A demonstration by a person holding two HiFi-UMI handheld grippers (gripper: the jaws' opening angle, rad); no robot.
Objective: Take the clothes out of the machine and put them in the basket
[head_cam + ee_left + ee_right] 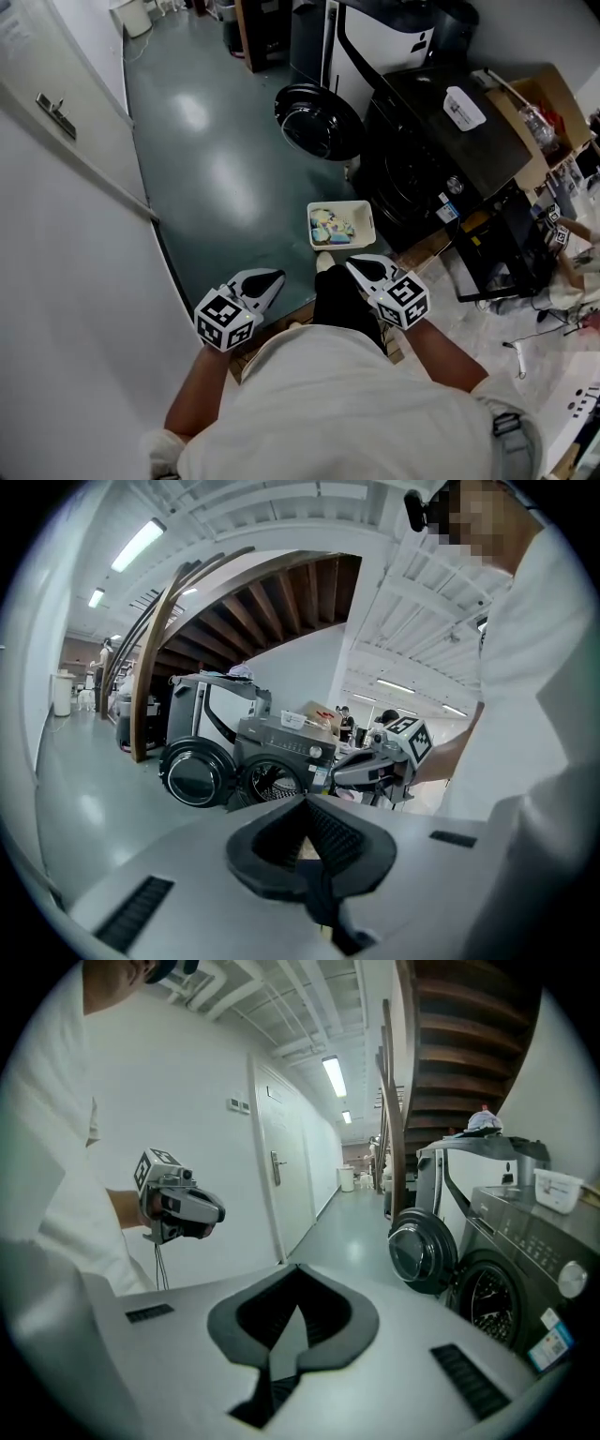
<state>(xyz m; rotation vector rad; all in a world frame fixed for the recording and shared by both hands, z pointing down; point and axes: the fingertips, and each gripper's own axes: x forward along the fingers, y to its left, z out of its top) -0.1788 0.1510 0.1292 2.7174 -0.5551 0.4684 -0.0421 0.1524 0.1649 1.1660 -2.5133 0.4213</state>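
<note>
Clothes (330, 225) lie in white basket (367, 217) on floor, beside machine (441, 141); door (319, 122) open. Left gripper (277, 277) and right gripper (352, 266) closed, empty, near body. Load seems dropped off.

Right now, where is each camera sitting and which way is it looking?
Head view: on the person's head, looking down at basket and washer; left tongs, right tongs show.
Left gripper view: on left tongs, facing washer; right tongs, shirt show.
Right gripper view: on right tongs, facing corridor; left tongs show.
All three share the washer's open door.
</note>
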